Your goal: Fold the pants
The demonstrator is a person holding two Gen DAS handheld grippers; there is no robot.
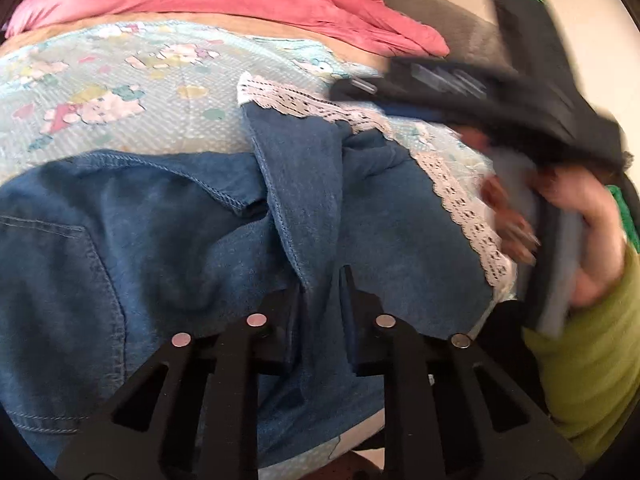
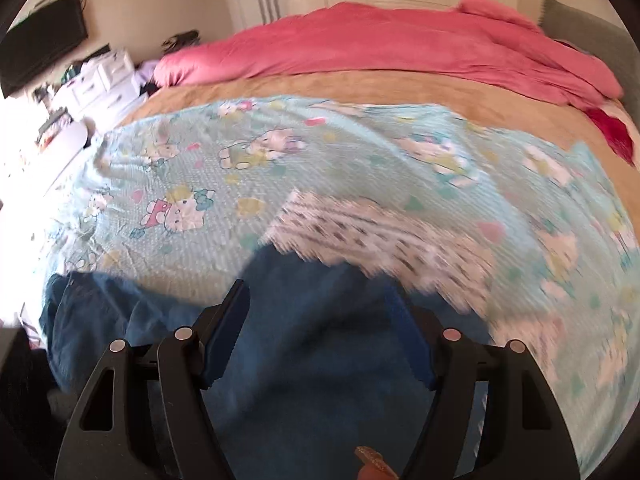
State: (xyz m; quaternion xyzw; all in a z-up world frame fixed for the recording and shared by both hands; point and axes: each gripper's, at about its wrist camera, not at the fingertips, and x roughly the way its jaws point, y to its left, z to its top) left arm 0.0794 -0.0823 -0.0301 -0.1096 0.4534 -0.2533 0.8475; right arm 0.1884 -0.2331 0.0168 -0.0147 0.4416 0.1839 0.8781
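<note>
Blue denim pants with white lace hems lie bunched on the light-blue cartoon bedsheet. My left gripper is shut on a fold of the denim near the bed's front edge. My right gripper is open above the blue pants, its blue pads spread apart, empty. The lace hem lies just beyond it, blurred. The right gripper also shows in the left wrist view, at upper right, with the hand that holds it.
A pink duvet is heaped along the far side of the bed, on a tan blanket. White drawers and clutter stand at left. A grey pillow lies at far right.
</note>
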